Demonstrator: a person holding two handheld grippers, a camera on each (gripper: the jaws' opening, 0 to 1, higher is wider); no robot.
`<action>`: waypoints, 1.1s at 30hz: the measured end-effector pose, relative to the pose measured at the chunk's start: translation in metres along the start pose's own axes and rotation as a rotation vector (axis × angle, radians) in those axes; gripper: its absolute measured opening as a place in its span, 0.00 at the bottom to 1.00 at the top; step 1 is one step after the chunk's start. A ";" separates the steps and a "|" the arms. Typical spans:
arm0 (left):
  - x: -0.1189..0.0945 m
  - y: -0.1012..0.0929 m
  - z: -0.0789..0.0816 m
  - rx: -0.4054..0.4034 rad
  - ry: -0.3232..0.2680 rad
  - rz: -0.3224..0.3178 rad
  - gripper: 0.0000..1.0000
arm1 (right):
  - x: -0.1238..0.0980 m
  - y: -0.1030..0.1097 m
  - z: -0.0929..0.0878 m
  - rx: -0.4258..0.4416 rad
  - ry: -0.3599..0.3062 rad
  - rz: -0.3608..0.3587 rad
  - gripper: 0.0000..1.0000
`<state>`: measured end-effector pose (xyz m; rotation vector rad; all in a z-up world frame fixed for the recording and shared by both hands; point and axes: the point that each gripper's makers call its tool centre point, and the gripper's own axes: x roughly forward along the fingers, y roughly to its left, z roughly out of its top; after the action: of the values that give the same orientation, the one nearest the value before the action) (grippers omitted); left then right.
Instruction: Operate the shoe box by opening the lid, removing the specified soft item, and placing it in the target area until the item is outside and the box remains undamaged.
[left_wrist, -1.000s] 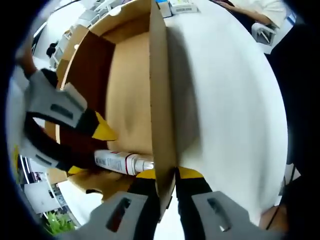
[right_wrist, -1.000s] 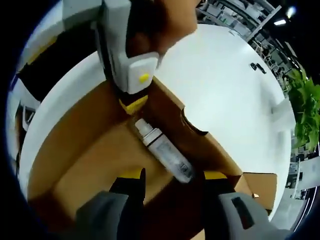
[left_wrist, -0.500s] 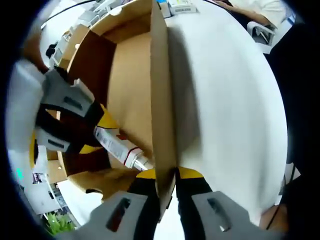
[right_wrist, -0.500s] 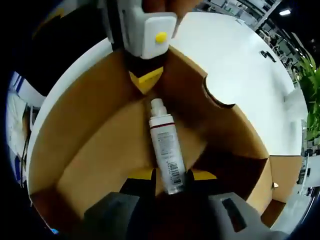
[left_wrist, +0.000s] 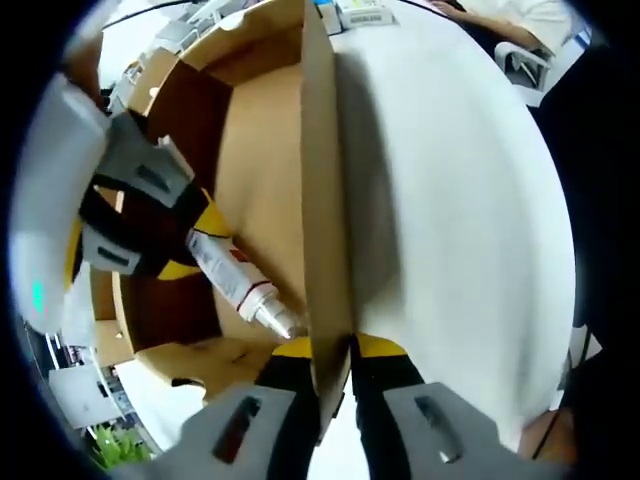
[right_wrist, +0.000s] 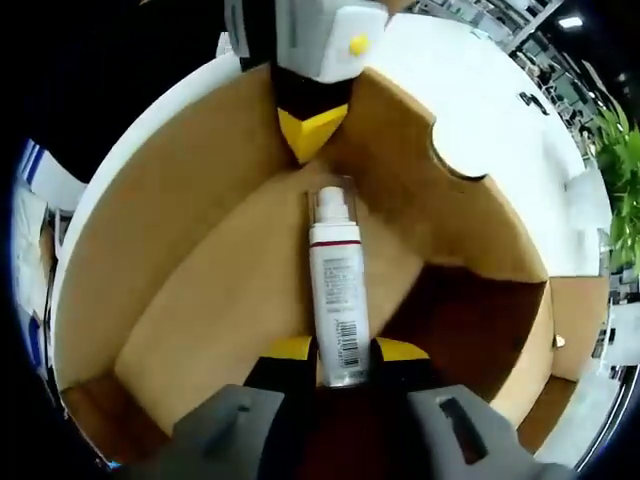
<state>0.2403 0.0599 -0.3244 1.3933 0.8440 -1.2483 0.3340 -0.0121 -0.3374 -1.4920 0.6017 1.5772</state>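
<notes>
The open brown shoe box (left_wrist: 262, 150) lies on a white table. My left gripper (left_wrist: 331, 350) is shut on the top edge of one box wall (left_wrist: 322, 200); its yellow tip (right_wrist: 312, 132) straddles that wall in the right gripper view. Inside the box, a white bottle (right_wrist: 335, 285) with a red band, a barcode and a clear cap sits between my right gripper's (right_wrist: 340, 352) yellow pads, which are shut on its base. In the left gripper view the right gripper (left_wrist: 197, 247) holds the bottle (left_wrist: 236, 280) tilted, cap end down near the held wall.
White table (left_wrist: 450, 200) stretches right of the box, with small packets (left_wrist: 365, 12) and a seated person (left_wrist: 525, 18) at its far end. In the right gripper view the box wall has a round cut-out (right_wrist: 462, 160). A green plant (right_wrist: 620, 170) stands beyond the table.
My right gripper went from open around the lying bottle to shut on its base, and the bottle's held end has risen off the box floor. The left gripper stays on the wall.
</notes>
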 end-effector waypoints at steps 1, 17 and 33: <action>0.000 0.000 0.000 -0.001 0.000 0.000 0.09 | -0.001 0.004 -0.003 0.039 0.005 -0.007 0.21; 0.000 -0.001 -0.001 0.000 0.005 0.001 0.09 | -0.024 0.069 -0.062 0.344 0.091 -0.027 0.21; 0.000 -0.002 -0.001 -0.012 0.015 0.004 0.09 | -0.036 0.097 -0.077 0.398 0.099 -0.009 0.24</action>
<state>0.2383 0.0617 -0.3247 1.3957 0.8567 -1.2297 0.2924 -0.1344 -0.3366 -1.2714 0.9051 1.2890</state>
